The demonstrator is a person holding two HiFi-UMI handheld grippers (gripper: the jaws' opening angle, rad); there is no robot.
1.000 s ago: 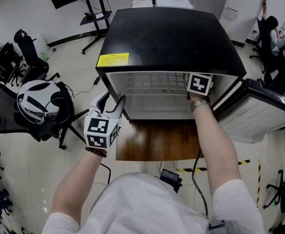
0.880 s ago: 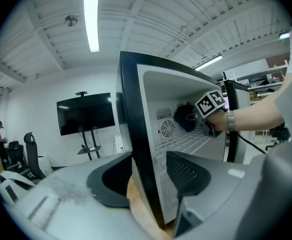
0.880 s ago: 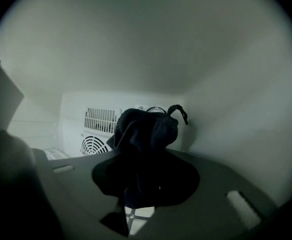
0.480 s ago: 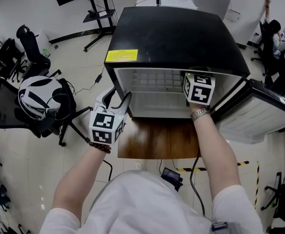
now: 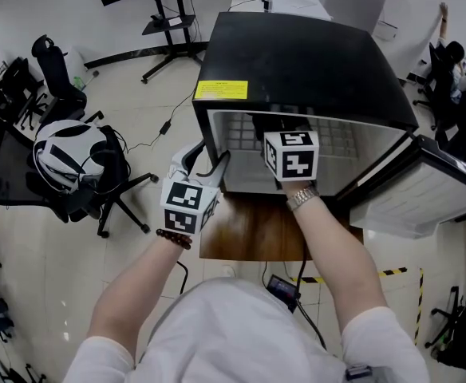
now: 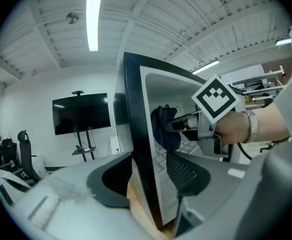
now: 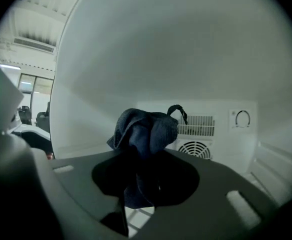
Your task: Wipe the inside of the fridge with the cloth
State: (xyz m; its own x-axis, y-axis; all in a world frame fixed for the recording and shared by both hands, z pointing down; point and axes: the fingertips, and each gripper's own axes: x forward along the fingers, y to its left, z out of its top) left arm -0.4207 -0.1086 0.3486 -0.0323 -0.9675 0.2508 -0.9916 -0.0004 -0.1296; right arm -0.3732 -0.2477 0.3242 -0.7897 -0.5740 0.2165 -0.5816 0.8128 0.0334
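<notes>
Status | right gripper (image 7: pixel 145 184): we see its jaws clamped on crumpled dark blue cloth (image 7: pixel 146 131), held inside the white interior of the black boxy mini fridge (image 5: pixel 297 62), near its left inner wall | left gripper (image 6: pixel 147 181): jaws apart, fridge's front left edge between them.

Open fridge (image 5: pixel 297 62) front, door (image 5: pixel 424 186) aside
</notes>
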